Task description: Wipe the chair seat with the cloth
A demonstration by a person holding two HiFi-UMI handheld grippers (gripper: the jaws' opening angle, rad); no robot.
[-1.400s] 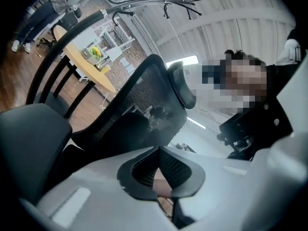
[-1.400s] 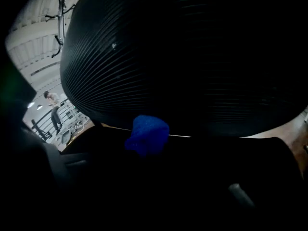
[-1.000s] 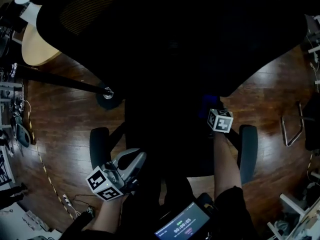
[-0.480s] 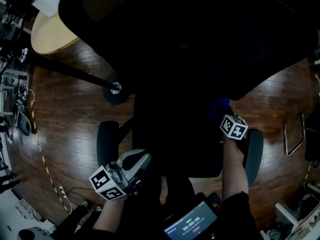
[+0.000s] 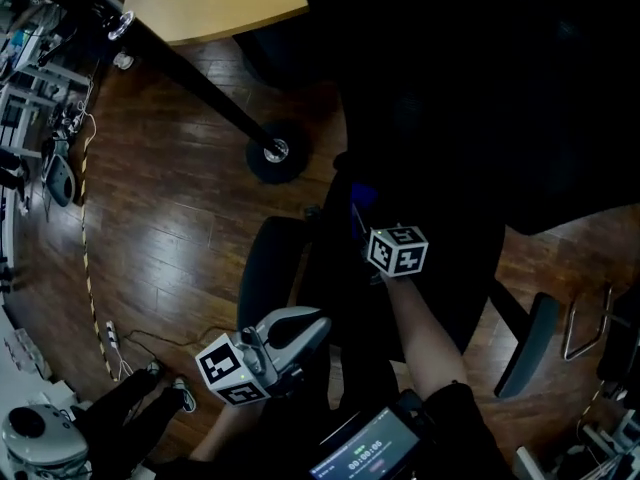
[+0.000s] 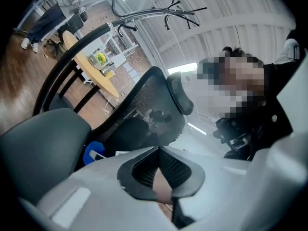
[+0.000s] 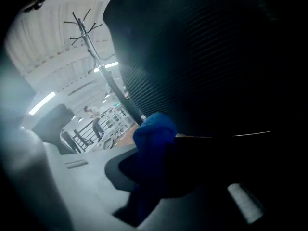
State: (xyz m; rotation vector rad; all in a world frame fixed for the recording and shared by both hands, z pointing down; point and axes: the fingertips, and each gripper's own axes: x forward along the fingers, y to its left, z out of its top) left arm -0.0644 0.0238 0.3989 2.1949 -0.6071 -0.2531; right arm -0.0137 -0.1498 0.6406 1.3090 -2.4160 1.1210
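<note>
Cloth (image 7: 153,141), blue, bunching between jaws of right tool (image 5: 368,224), jaws clamping it. Cloth sitting toward left side of chair seat (image 5: 455,253), most of seat lying off to tool's right, so wipe likely running that way. Left tool (image 5: 312,324) hanging off seat's left front, near armrest (image 5: 268,268), jaws meeting, carrying nothing. Right tool nearer. Seat showing near-black: edges unclear, not telling whether cloth touching it.

The left tool (image 5: 312,325) and right tool (image 7: 154,172) are grey, bearing black-and-white marker cubes (image 5: 232,370).
</note>
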